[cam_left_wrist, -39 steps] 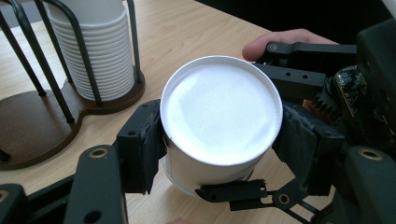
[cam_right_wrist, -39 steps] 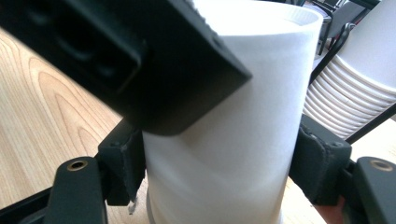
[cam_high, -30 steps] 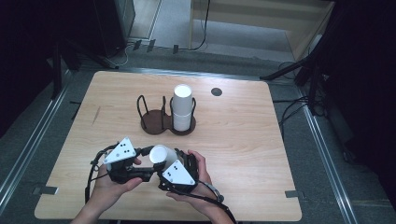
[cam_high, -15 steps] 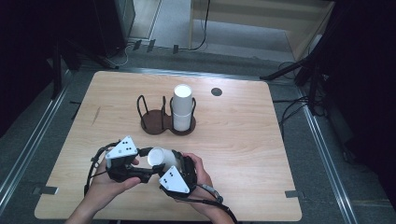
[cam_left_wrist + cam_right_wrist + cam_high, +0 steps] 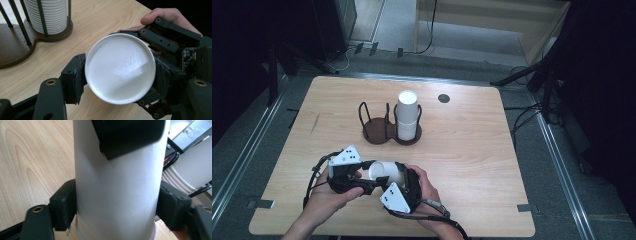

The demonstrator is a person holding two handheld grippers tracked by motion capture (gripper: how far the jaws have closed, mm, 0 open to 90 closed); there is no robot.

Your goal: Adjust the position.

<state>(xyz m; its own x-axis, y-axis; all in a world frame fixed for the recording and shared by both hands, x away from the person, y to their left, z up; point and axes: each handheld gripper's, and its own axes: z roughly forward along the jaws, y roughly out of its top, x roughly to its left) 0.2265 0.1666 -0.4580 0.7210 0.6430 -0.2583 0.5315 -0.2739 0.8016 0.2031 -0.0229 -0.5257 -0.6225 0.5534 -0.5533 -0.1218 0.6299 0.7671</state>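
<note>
– Any writing on the white cup?

– None I can read; it is plain. It lies sideways above the table's near edge, its flat bottom facing the left gripper.

– And the jaws?

– The left gripper pinches it; its jaws have just been closing. The right gripper clamps its sides, jaws just easing wider. Compared with earlier, the hands have barely shifted. The cup stack stands in the holder.

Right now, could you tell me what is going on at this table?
A person holds a white paper cup between two hand-held grippers near the table's front edge. The left gripper clamps it near its closed end, and the right gripper grips its side; both sets of jaws have just been adjusting. Farther back, a dark wooden two-ring holder carries a stack of white cups in one ring.
</note>
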